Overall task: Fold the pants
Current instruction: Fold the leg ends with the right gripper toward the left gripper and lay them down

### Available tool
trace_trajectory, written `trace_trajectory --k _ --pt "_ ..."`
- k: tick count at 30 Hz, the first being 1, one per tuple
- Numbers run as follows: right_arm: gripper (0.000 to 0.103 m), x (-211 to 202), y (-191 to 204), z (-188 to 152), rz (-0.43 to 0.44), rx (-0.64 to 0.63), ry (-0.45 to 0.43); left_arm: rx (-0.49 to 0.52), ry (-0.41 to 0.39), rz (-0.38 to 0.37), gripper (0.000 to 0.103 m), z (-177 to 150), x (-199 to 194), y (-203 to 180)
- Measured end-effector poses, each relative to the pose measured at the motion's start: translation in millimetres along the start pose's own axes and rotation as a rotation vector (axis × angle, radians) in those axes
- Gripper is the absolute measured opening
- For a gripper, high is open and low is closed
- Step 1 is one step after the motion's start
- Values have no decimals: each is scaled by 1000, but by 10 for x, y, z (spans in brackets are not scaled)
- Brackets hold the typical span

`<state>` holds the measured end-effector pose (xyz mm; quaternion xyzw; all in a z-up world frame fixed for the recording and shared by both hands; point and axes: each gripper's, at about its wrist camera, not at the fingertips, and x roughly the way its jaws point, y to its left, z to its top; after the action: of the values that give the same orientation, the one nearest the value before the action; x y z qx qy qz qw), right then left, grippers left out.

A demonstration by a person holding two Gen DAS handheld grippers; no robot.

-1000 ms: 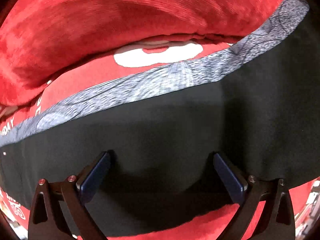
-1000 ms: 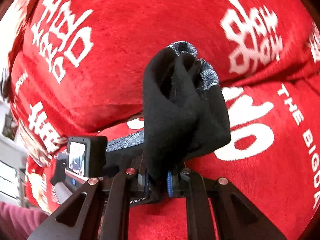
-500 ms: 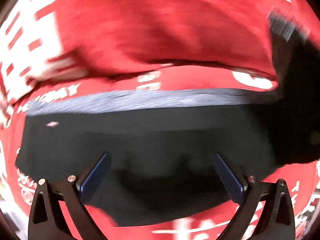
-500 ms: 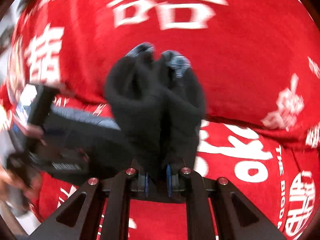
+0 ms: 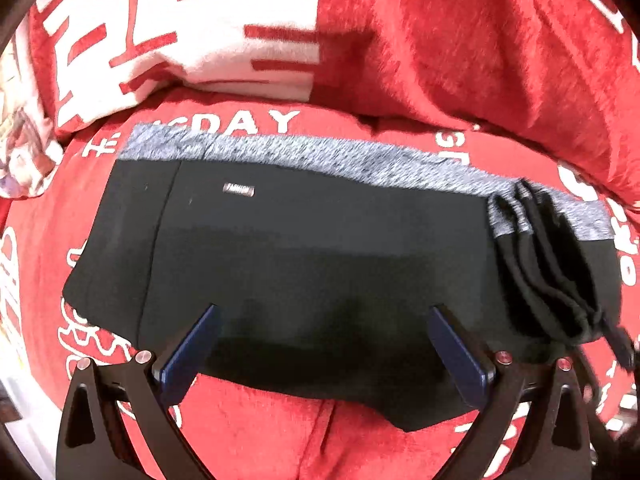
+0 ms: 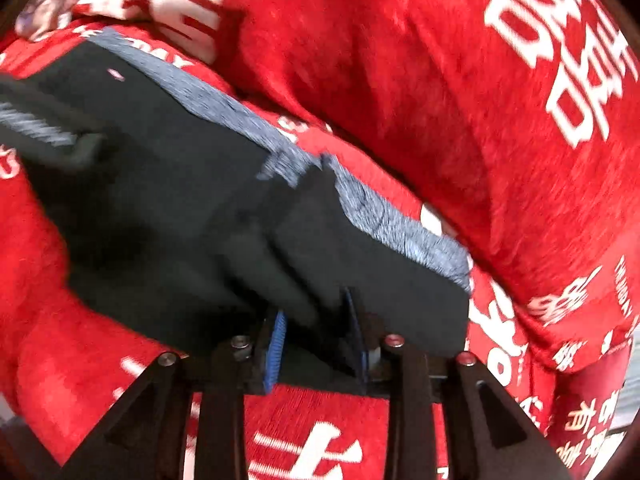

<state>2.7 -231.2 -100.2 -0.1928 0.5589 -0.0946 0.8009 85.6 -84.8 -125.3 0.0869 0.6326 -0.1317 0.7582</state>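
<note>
Lying flat across a red blanket [image 5: 280, 440] w/ white lettering, the black pants [image 5: 320, 260] are folded into a wide rectangle, grey waistband [image 5: 320, 156] along the far edge. A small metal label [image 5: 239, 189] sits near the waistband on the left part. At the right end a bunched fold of pant leg [image 5: 552, 280] is laid over the top, its layered edges showing.

Left tool [image 5: 320, 344] hangs over the near edge of the pants, pointing steeply down, its 2 blue pads [image 5: 188, 352] spread wide apart w/ nothing gripped between them.

Right tool [image 6: 316, 344] sits at the right end of the pants; its jaws are opening, and the black fold [image 6: 304, 240] runs up from between the 2 blue pads [image 6: 276, 344]. Gaps show beside the cloth, so the pads no longer look pressed on it. View is motion-blurred. A puffy red cushion or bedding roll [image 6: 440, 80] w/ white characters lies just behind the pants.
</note>
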Motion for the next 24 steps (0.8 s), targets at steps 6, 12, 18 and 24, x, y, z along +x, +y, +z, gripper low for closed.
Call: trace_trajectory --k 6,12,18,24 --pt "43 -408 -358 -104 290 208 -49 96 -1 -135 103 91 -168 -314" --pt "43 421 -1467 -867 746 1102 103 205 22 -283 98 135 -194 -939" --pt "43 823 -1572 -1191 881 1298 143 241 134 -368 65 184 85 -1389" --pt "43 1002 -1574 -1303 927 1401 123 264 204 -372 38 111 288 -1544"
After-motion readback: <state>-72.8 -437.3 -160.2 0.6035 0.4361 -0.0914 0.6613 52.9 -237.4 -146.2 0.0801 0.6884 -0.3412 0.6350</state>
